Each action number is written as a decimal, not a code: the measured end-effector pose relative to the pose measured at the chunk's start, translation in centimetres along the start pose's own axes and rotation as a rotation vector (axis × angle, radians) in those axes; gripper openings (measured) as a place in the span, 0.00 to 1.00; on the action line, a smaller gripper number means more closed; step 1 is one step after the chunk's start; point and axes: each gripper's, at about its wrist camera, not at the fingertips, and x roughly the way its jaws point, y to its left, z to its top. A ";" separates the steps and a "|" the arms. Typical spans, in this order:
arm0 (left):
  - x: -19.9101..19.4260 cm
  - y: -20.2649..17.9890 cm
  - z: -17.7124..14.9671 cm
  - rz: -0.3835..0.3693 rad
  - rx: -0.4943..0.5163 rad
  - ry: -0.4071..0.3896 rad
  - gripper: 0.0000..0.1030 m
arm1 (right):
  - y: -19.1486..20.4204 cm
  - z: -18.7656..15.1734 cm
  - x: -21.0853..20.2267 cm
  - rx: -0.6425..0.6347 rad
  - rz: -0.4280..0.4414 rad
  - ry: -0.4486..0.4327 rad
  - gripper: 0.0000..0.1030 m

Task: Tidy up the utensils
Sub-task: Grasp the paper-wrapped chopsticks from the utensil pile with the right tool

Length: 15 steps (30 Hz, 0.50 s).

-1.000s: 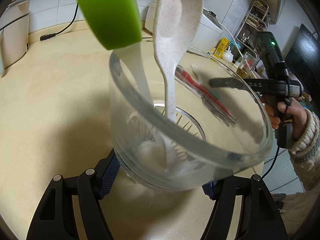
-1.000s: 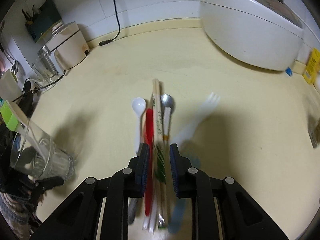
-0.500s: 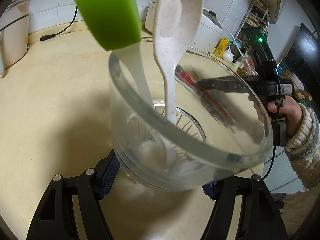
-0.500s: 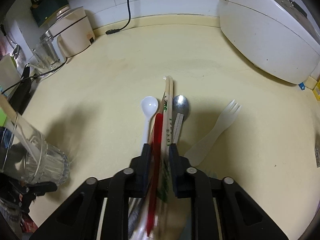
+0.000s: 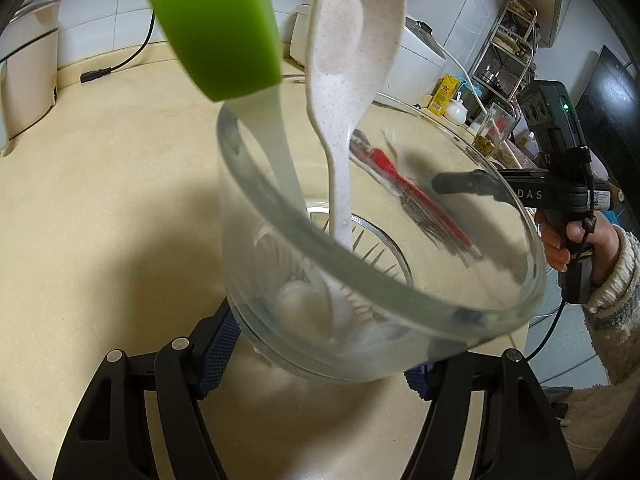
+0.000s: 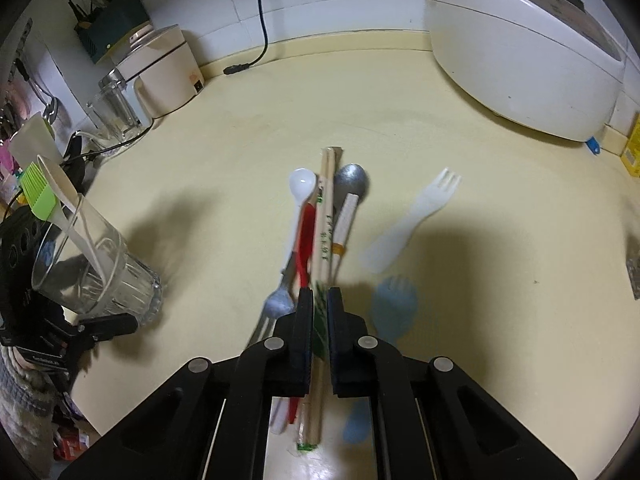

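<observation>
My left gripper (image 5: 316, 356) is shut on a clear glass (image 5: 256, 196), its pads pressed on either side of the base. In the glass stand a green silicone brush (image 5: 216, 28) and a speckled white spoon (image 5: 352, 32). My right gripper (image 6: 320, 296) points down at a bundle of utensils on the counter. Its jaws are closing on the paper-wrapped chopsticks (image 6: 326, 216), and the pads touch the wrapper. Beside the chopsticks lie a red-handled utensil (image 6: 306, 236), a white spoon (image 6: 302, 182), a metal spoon (image 6: 351, 184), a white fork (image 6: 416, 216) and a blue spork (image 6: 394, 304).
A white rice cooker (image 6: 528, 52) fills the back right. A beige appliance (image 6: 160, 72) and a glass jar (image 6: 114, 108) stand at the back left, with a black power cord (image 6: 256, 32) along the wall. The glass (image 6: 92, 276) stands left of the bundle.
The right gripper's jaws narrowed from a gap around the red utensil and the chopsticks to a pinch on the chopsticks alone. The left gripper and the glass stayed put.
</observation>
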 end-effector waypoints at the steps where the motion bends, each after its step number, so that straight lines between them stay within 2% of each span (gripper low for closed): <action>1: 0.0 0.0 0.0 0.000 0.000 0.000 0.71 | -0.1 0.1 0.0 0.008 0.001 0.000 0.07; 6: 0.0 0.0 0.0 -0.001 0.000 0.000 0.71 | 0.4 0.6 1.1 0.004 0.022 0.029 0.12; 10: 0.0 0.0 0.0 0.000 0.000 0.000 0.72 | 1.0 0.7 2.3 -0.016 -0.031 0.052 0.17; 15: 0.0 0.0 0.0 0.000 0.000 0.000 0.72 | 0.8 0.6 3.0 0.004 0.001 0.061 0.15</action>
